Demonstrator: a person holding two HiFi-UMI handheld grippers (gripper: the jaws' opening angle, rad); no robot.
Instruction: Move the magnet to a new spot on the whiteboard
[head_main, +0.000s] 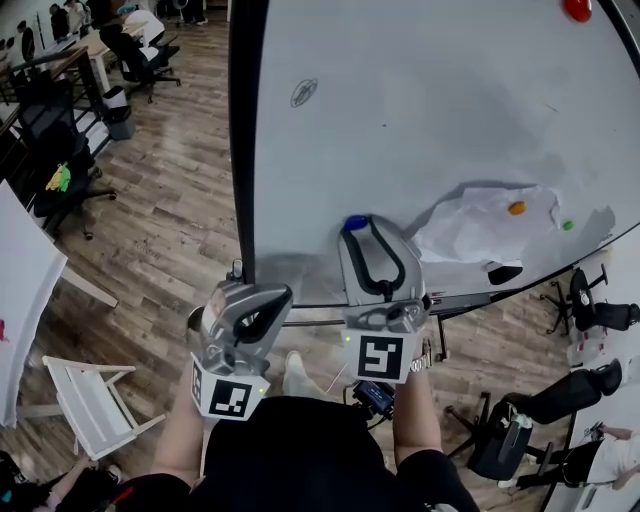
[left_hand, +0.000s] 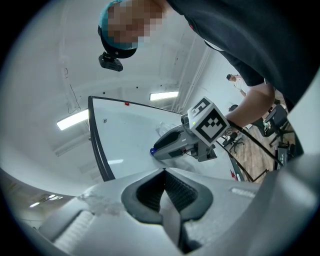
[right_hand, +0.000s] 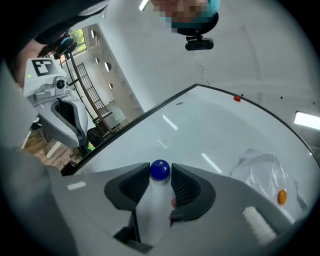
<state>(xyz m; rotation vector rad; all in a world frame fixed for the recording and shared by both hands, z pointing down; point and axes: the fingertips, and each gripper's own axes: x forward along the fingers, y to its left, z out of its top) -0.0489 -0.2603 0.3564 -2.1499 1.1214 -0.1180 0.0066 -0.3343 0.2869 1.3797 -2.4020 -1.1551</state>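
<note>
The blue magnet (right_hand: 160, 170) sits on the whiteboard (head_main: 420, 100) close to its lower edge and not far from the dark frame (head_main: 243, 150) on the left. It lies right at the tips of the right gripper (head_main: 358, 228), whose fingers (right_hand: 187, 187) stand wide and appear to close on its two sides, holding only by the very ends of the pads. The step in hand looks like taking hold for the move, and such a shallow hold on a round knob could squeeze it out forwards, so it probably pays to seat the knob a little deeper between the pads before pulling. Peeling the magnet off with a slight tilt should break its pull more gently than a straight tug, and lifting it clear of the surface avoids dragging it. The broad bare area above and to the left of the crumpled plastic sheet (head_main: 480, 225) seems the safest new spot, away from the orange magnet (head_main: 516, 208), the green one (head_main: 567, 225) and the red one (head_main: 577, 9) at the top. The left gripper (left_hand: 164, 171) hangs off the board beside the frame, fingers together on nothing, and is best left there.
</note>
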